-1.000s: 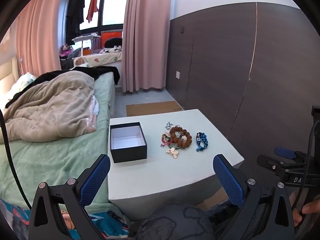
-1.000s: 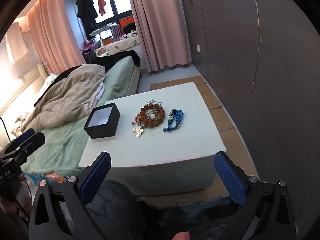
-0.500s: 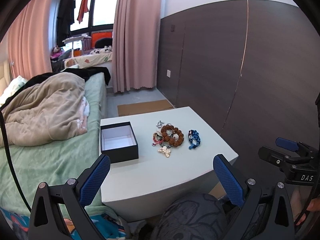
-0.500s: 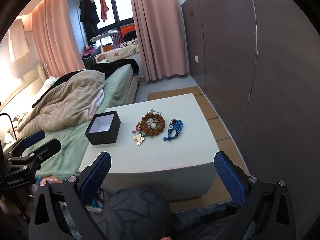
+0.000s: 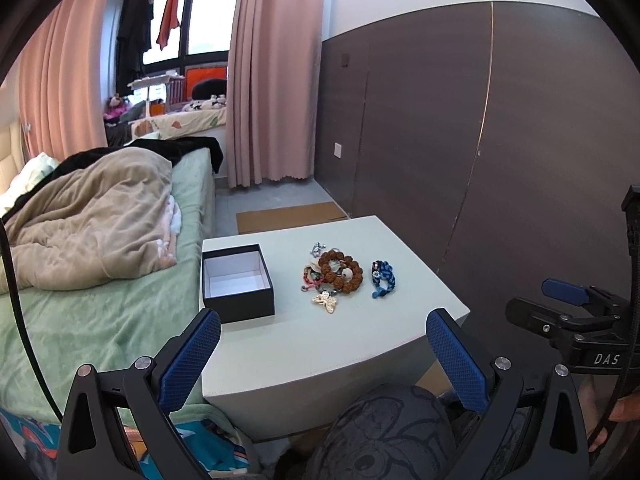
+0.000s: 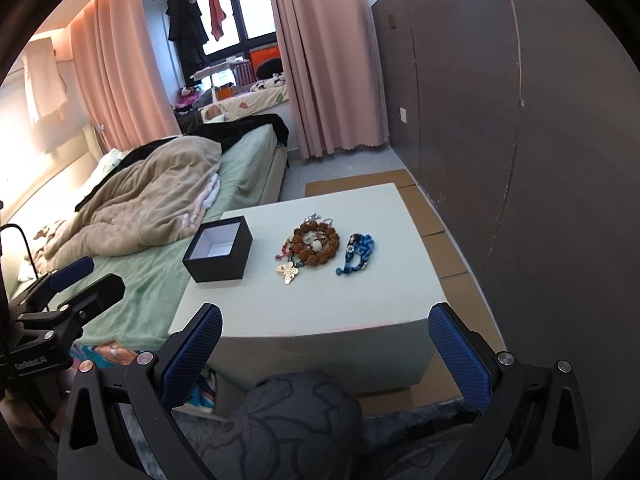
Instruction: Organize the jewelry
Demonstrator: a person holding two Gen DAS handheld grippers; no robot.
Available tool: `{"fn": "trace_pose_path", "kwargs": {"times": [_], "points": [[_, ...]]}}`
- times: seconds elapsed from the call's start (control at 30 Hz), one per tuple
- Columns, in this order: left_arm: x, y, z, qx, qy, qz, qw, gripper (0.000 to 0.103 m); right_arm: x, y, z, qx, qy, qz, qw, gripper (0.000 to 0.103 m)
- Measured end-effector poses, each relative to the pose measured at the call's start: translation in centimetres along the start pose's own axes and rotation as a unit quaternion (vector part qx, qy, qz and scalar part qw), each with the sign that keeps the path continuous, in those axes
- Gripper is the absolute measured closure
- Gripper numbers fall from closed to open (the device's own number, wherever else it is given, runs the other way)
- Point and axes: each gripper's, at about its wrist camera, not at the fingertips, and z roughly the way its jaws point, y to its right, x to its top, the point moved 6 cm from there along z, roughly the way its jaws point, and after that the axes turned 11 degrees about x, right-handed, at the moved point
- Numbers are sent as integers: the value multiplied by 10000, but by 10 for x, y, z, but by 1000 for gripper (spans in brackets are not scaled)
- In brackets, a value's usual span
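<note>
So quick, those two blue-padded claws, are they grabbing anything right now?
Left gripper: open, holding nothing, short of the pale table.
Right gripper: open, holding nothing.

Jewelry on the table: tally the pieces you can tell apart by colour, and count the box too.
Brown bead bracelet: 1
Blue braided bracelet: 1
Gold butterfly charm: 1
Pink-red cord piece: 1
Silver piece behind the beads: 1, too tangled to tell whether there are more
Black box, open and empty: 1
Total: 6, all on the white table.
</note>
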Motion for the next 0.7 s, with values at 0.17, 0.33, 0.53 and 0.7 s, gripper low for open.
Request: {"fn": "trace_pose_path", "kwargs": {"times": [0.17,0.33,0.53,0.7], "points": [[-4,-10,6,-55,-76,-187,9998,1,-1,-5,4,-39,-53,-140,9999,0],[-4,-16,4,-42,-41,-173,9998,1,1,-12,1,-82,-41,-209,9997,0],[-2,-24,-2,-86,21,-280,9996,1,4,-16,-2,-139,3,-243,9996,0],[-3,-27,-4,-185,74,-375,9991,1,9,-20,-5,-228,-18,-361,9991,0]]}}
